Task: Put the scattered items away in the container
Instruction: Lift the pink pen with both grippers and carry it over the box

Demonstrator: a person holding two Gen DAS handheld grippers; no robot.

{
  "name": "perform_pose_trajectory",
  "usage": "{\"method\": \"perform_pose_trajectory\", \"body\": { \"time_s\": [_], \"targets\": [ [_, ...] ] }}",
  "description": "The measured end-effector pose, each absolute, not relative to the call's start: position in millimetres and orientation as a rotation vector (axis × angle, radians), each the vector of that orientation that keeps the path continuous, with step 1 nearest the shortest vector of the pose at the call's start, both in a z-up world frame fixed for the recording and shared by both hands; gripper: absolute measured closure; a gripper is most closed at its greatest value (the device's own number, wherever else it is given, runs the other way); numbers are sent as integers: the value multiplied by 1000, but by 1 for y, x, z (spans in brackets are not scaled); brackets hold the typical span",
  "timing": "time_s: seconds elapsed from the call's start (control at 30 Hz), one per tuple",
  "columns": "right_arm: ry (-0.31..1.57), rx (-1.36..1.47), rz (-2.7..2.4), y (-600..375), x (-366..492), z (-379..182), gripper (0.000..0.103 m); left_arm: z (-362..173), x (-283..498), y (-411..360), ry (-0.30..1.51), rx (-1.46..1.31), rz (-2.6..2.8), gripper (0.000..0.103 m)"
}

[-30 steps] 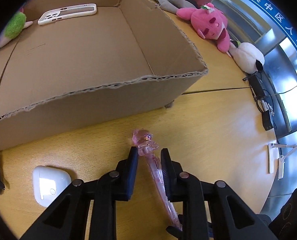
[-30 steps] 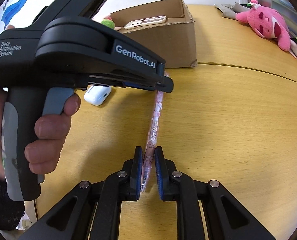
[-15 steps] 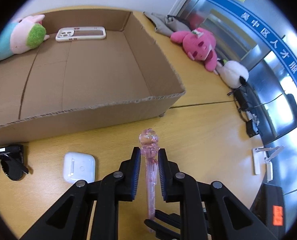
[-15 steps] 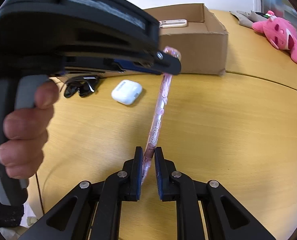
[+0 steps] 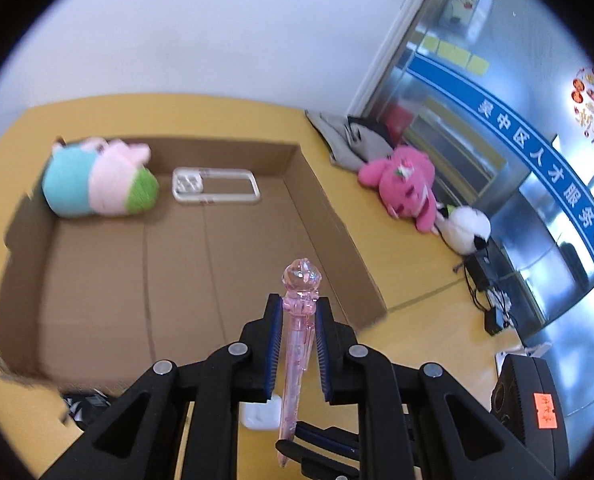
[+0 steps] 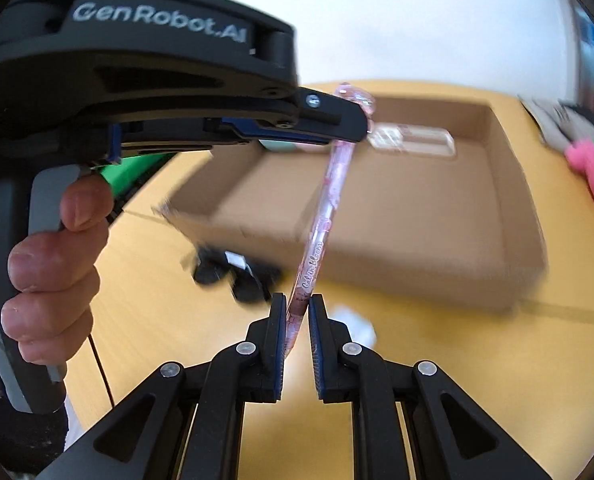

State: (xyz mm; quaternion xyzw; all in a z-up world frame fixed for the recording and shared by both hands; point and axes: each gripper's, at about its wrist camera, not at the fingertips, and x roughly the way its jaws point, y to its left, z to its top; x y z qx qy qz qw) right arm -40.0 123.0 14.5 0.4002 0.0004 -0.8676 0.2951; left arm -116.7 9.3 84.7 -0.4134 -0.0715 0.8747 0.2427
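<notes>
A clear pink pen [image 5: 295, 344] with a knob top is held at both ends. My left gripper [image 5: 295, 312] is shut on its upper part, above the near wall of the open cardboard box [image 5: 329, 216]. My right gripper [image 6: 298, 312] is shut on the pen's [image 6: 329, 196] lower tip. The pen is lifted off the table. The box [image 6: 513, 216] holds a pastel plush [image 5: 97, 188] and a white phone case [image 5: 215, 188]. White earbuds case [image 5: 259, 416] and black sunglasses [image 6: 233, 270] lie on the table below.
A pink plush [image 5: 405, 184], a white plush [image 5: 467, 230] and grey cloth [image 5: 349, 140] lie on the yellow table [image 5: 413, 280] right of the box. Black cables and adapters [image 5: 485, 296] lie at the table's right edge. A hand holds the left gripper's handle [image 6: 49, 264].
Both grippers have lifted the pen off the table and carried it up and forward over the box's near wall. The box interior now lies below the pen's top.
</notes>
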Motion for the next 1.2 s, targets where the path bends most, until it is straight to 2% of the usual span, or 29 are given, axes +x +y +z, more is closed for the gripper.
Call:
{"method": "perform_pose_trajectory", "body": {
  "time_s": [0.2, 0.37, 0.57, 0.9, 1.2],
  "targets": [
    [-66, 1005, -2215, 75, -84, 52, 91, 128, -162, -47, -148, -1096, 2478, 88],
    [-144, 1056, -2110, 24, -128, 56, 92, 128, -202, -90, -144, -1168, 2512, 88],
    [-209, 1193, -1994, -20, -179, 23, 92, 93, -244, -128, -139, -1304, 2508, 88],
    [-298, 1502, -1859, -58, -231, -72, 93, -7, -298, -154, -155, -1581, 2392, 88],
    [-317, 1655, -1790, -82, -257, -104, 95, -33, -313, -163, -113, -1687, 2395, 88]
  ]
}}
